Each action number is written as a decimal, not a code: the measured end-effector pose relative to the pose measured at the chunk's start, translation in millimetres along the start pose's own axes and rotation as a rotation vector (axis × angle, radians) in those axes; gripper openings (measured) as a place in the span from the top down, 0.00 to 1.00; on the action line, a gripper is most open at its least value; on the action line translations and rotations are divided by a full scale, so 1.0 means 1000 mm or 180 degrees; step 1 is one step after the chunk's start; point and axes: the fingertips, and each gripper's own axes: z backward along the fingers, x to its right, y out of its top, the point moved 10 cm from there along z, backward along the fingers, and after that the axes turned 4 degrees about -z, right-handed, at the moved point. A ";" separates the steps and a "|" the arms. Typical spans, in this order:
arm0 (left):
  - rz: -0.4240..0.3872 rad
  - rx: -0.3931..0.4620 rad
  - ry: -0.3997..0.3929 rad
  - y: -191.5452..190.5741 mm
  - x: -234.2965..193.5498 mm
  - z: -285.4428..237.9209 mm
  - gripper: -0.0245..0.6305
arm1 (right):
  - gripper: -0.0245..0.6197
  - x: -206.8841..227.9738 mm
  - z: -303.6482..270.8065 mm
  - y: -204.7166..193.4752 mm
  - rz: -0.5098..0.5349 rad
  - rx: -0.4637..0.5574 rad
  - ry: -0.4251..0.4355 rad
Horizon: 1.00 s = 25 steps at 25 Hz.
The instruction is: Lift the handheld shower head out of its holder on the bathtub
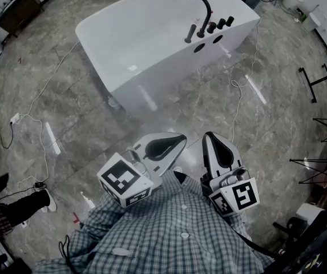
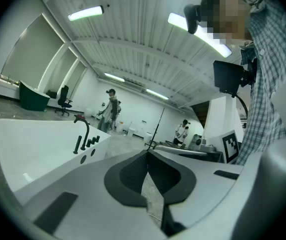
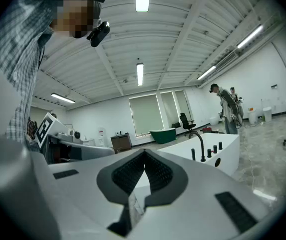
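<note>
Your left gripper and right gripper are both clenched on nothing, and the handheld shower head stands upright on the bathtub rim well ahead of them, so close in, open one wide, then lift straight up.

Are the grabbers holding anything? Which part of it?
Nothing is held. The left gripper and the right gripper are both shut and empty. The shower head stands on the rim of the bathtub, well away from them.
</note>
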 end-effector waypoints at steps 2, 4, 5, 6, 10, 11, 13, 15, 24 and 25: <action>-0.0001 0.0004 0.0008 0.001 0.001 0.001 0.96 | 0.93 -0.001 0.001 0.000 0.0009 -0.0020 0.0008; -0.0005 0.0004 0.0015 0.001 0.001 0.001 0.96 | 0.93 -0.001 0.001 0.001 0.0019 -0.0033 0.0018; -0.0006 0.0003 0.0020 0.002 0.001 0.001 0.96 | 0.93 0.000 0.001 0.002 0.0023 -0.0037 0.0024; -0.0003 0.0002 0.0026 0.002 0.001 0.001 0.96 | 0.93 0.000 0.001 0.002 0.0026 -0.0039 0.0029; 0.0010 0.0005 0.0053 0.002 -0.001 0.000 0.96 | 0.93 0.001 0.001 0.003 -0.0014 -0.0016 0.0026; 0.0009 0.0005 0.0058 0.002 -0.001 0.000 0.96 | 0.93 0.002 0.001 0.004 -0.0041 0.0003 0.0025; 0.0004 0.0009 0.0064 0.002 0.000 -0.001 0.96 | 0.93 0.003 0.003 0.005 -0.0078 0.0023 0.0040; 0.0001 0.0019 0.0072 0.002 0.001 -0.003 0.96 | 0.93 0.004 0.004 0.006 -0.0038 0.0014 0.0094; -0.0053 0.0050 0.0149 0.004 0.019 -0.020 0.96 | 0.93 0.021 0.019 0.014 0.0100 -0.0038 0.0214; -0.0057 0.0053 0.0172 0.004 0.021 -0.021 0.96 | 0.93 0.024 0.020 0.014 0.0095 -0.0043 0.0219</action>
